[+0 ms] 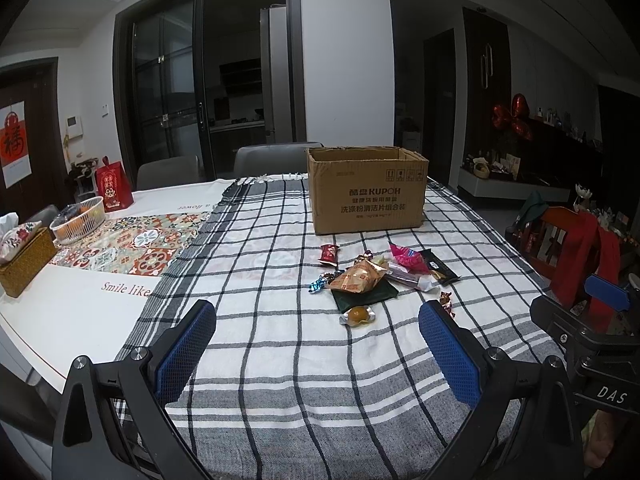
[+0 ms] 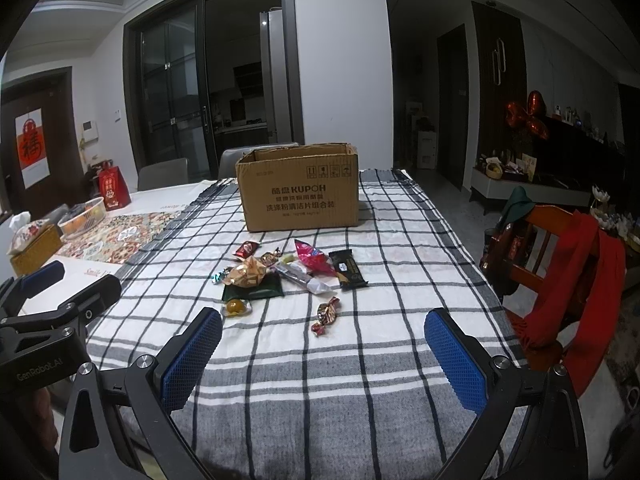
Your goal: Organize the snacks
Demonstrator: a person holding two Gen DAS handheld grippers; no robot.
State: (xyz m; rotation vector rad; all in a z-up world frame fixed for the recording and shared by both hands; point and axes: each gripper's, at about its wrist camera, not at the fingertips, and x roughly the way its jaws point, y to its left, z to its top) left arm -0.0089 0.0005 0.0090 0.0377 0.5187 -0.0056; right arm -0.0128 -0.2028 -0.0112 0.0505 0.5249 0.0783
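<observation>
A pile of wrapped snacks lies mid-table on the checked cloth [image 1: 280,360]: an orange packet [image 1: 360,276] on a dark green pouch [image 1: 366,296], a pink packet [image 1: 406,258], a black bar [image 1: 440,266], a small red packet [image 1: 329,253] and a round yellow sweet [image 1: 357,315]. A loose foil candy [image 2: 326,314] lies nearer. An open cardboard box [image 1: 366,192] stands behind the pile. My left gripper [image 1: 318,340] is open, short of the snacks, with nothing between its fingers. My right gripper [image 2: 323,348] is open too, just before the foil candy. The same pile [image 2: 280,272] and box [image 2: 298,186] show in the right wrist view.
A wicker tissue box [image 1: 24,260] and a white wire basket [image 1: 78,220] sit at the table's left. A red gift bag [image 1: 114,186] stands behind them. A wooden chair with a red cloth [image 2: 568,276] is at the right edge. Grey chairs [image 1: 272,158] stand behind the table.
</observation>
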